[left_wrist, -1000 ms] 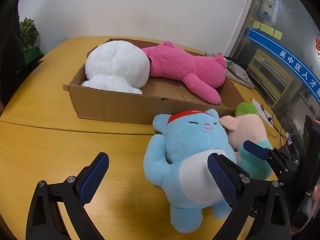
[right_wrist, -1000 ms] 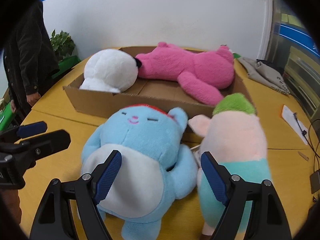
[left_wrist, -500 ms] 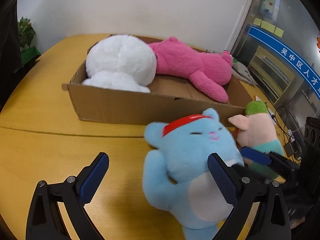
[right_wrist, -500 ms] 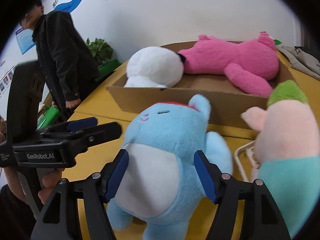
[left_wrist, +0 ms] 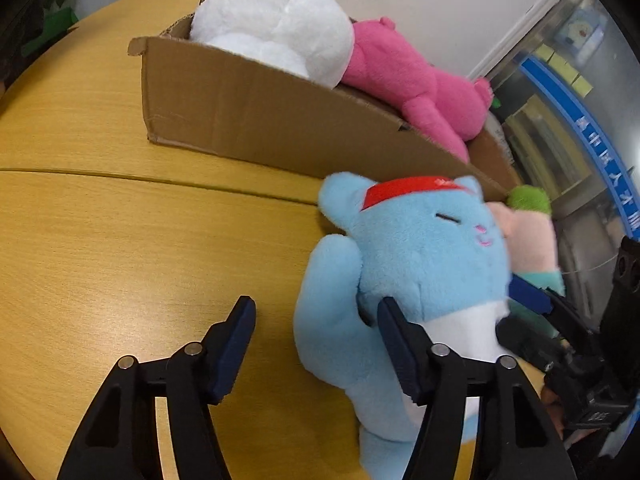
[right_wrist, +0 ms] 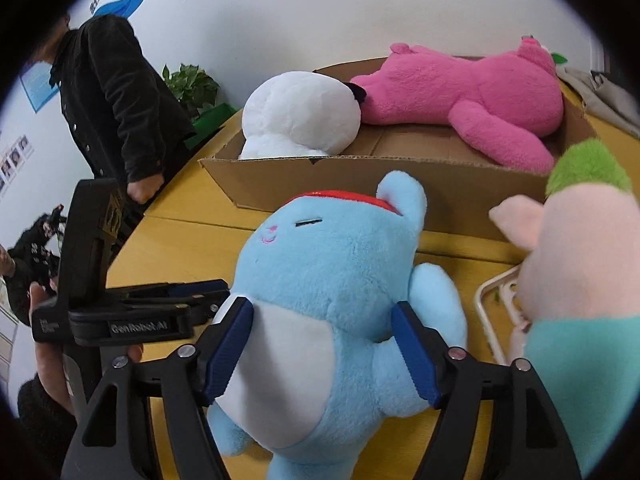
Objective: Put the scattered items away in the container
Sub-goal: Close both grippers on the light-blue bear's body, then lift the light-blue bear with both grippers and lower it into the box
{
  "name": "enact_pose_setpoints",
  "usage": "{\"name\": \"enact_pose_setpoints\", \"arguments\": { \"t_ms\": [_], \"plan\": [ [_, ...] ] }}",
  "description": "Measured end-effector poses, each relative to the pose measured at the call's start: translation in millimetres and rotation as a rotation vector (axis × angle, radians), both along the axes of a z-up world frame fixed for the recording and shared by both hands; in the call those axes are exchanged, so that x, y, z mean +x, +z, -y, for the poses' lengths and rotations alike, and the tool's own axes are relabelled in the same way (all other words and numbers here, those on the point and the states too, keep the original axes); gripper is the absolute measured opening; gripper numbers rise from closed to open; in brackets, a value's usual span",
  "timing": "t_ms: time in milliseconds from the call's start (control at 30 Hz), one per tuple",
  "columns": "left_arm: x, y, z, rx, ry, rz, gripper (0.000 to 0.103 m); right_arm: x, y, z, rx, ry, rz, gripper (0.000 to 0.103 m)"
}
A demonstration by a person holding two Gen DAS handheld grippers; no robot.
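A blue plush bear (right_wrist: 332, 304) with a red headband is held upright off the yellow table, my right gripper (right_wrist: 324, 356) shut on its white belly. In the left wrist view the bear (left_wrist: 416, 280) sits right of my left gripper (left_wrist: 316, 344), which is open; its right finger touches the bear's side. Behind stands the cardboard box (left_wrist: 256, 116) holding a white plush (left_wrist: 272, 20) and a pink plush (left_wrist: 404, 80). A pink-and-teal plush with green hair (right_wrist: 576, 280) stands to the right of the bear on the table.
A person in a black jacket (right_wrist: 116, 92) stands at the table's left edge beside a potted plant (right_wrist: 192, 80). A white cable or frame (right_wrist: 492, 304) lies on the table by the pink-and-teal plush. Grey cloth (right_wrist: 600, 96) lies behind the box.
My right gripper has closed on the blue bear and raised it from lying to upright. My left gripper has narrowed and moved closer to the bear and the box.
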State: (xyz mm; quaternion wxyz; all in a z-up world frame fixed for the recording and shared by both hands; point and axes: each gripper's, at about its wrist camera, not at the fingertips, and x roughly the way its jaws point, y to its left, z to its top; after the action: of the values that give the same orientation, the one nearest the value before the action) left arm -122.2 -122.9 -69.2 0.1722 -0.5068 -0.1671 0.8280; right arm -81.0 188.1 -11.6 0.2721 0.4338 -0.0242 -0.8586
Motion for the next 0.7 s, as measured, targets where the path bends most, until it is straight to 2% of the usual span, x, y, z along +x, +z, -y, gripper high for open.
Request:
{"name": "enact_pose_setpoints", "arguments": {
  "t_ms": [67, 133, 167, 233, 300, 367, 433, 467, 533, 600, 700],
  "plan": [
    [-0.6, 7.2, 5.4, 0.027, 0.007, -0.023, 0.091, 5.7, 6.3, -5.0, 0.026, 0.045, -0.024, 0.082],
    [-4.7, 12.1, 4.2, 0.041, 0.003, -0.045, 0.102, 13.7, 7.4, -5.8, 0.048, 0.097, -0.043, 0.084],
    [-9.3, 11.8, 0.4, 0.052, -0.014, -0.046, 0.103, 16.5, 3.6, -2.6, 0.060, 0.121, -0.038, 0.085],
    [-23.3, 5.5, -13.4, 0.068, -0.083, -0.021, 0.103, 18.6, -6.6, 6.4, 0.077, 0.144, -0.018, 0.086],
    [-34.1, -0.4, -22.3, 0.118, -0.136, -0.010, 0.103, 22.3, -13.2, 16.1, 0.077, 0.133, -0.040, 0.096],
    [-38.2, -5.2, -32.2, 0.173, -0.196, 0.014, 0.102, 24.8, -21.4, 26.8, 0.120, 0.135, -0.053, 0.101],
    [-36.3, -6.8, -42.6, 0.158, -0.250, 0.004, 0.102, 30.5, -31.7, 36.8, 0.170, 0.155, -0.104, 0.103],
    [-35.2, -8.6, -44.3, 0.168, -0.293, 0.008, 0.102, 32.6, -34.0, 39.0, 0.185, 0.160, -0.122, 0.103],
    [-35.3, -10.8, -39.4, 0.206, -0.290, 0.022, 0.098, 32.2, -34.4, 38.1, 0.177, 0.153, -0.119, 0.101],
    [-34.3, -8.9, -35.6, 0.222, -0.289, 0.019, 0.094, 31.4, -31.7, 33.7, 0.157, 0.154, -0.121, 0.092],
    [-32.1, 1.4, -36.1, 0.207, -0.297, -0.006, 0.091, 35.6, -25.0, 29.7, 0.140, 0.155, -0.148, 0.081]
  ]
}}
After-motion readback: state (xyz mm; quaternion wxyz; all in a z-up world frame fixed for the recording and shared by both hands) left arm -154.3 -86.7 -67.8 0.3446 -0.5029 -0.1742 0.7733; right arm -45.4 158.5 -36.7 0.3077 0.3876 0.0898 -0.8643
